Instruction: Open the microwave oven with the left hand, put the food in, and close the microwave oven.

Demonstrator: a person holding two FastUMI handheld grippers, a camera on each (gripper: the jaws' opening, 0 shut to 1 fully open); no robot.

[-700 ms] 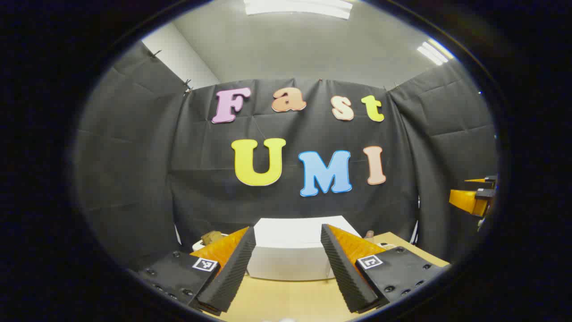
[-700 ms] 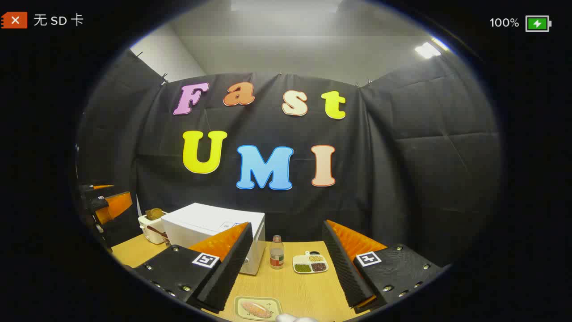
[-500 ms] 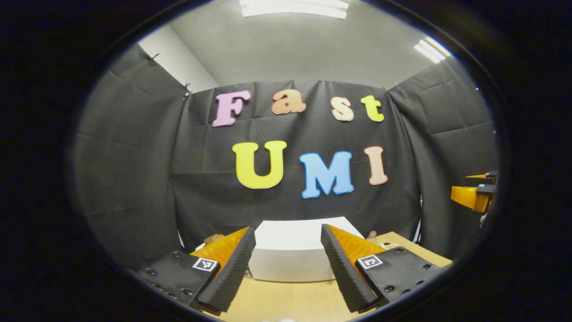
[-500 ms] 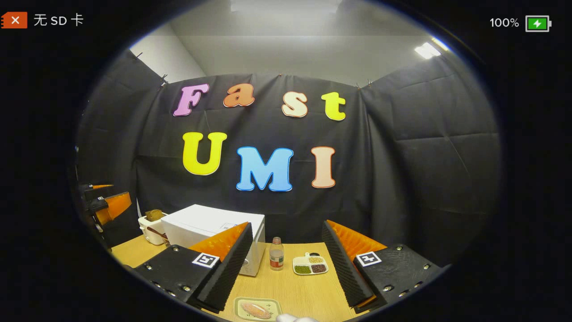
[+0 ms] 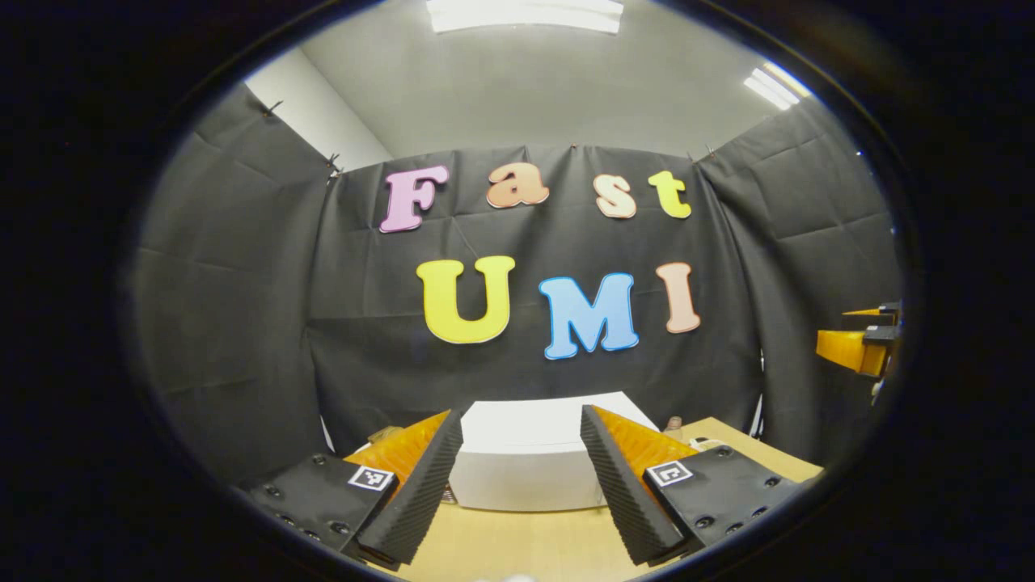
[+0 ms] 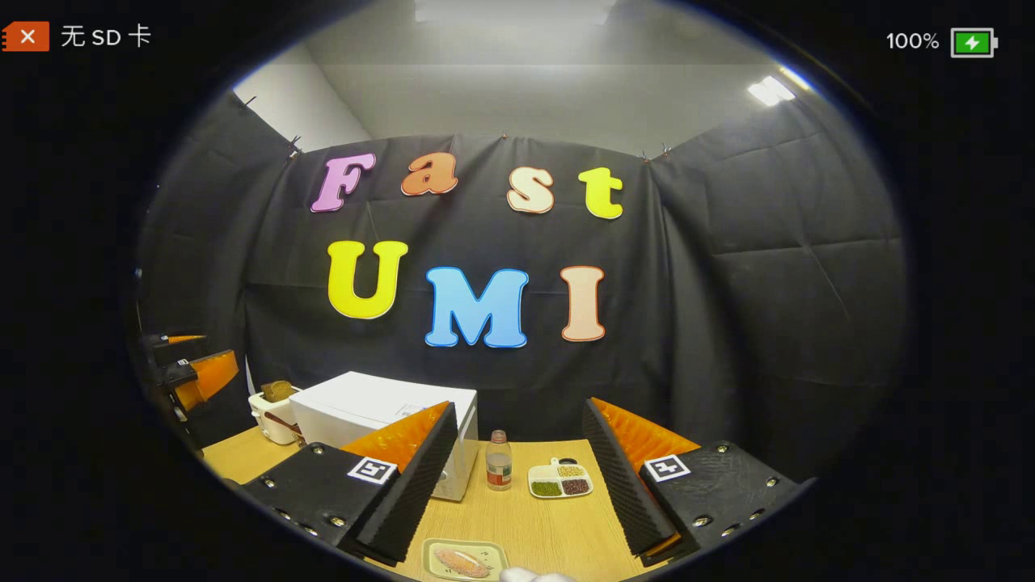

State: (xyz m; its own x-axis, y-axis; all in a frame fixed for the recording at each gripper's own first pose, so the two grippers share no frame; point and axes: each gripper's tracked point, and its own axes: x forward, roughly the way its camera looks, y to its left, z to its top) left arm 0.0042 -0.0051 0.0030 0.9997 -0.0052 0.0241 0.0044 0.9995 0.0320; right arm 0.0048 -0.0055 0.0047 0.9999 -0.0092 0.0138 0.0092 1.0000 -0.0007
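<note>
Left gripper view: white microwave oven, door closed, sits on the worktop straight ahead between the left hand-held gripper's wide-apart, empty fingers. Right hand-held gripper likewise gapes empty above the plated food; bare worktop lies between.

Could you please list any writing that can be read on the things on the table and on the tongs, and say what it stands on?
Nothing here can be read as words.
Microwave oven: a sticker on its top, too small to read.
Bottle: its label is too blurred to read.
Left tongs and right tongs: square black-and-white markers, patterns, no words.
</note>
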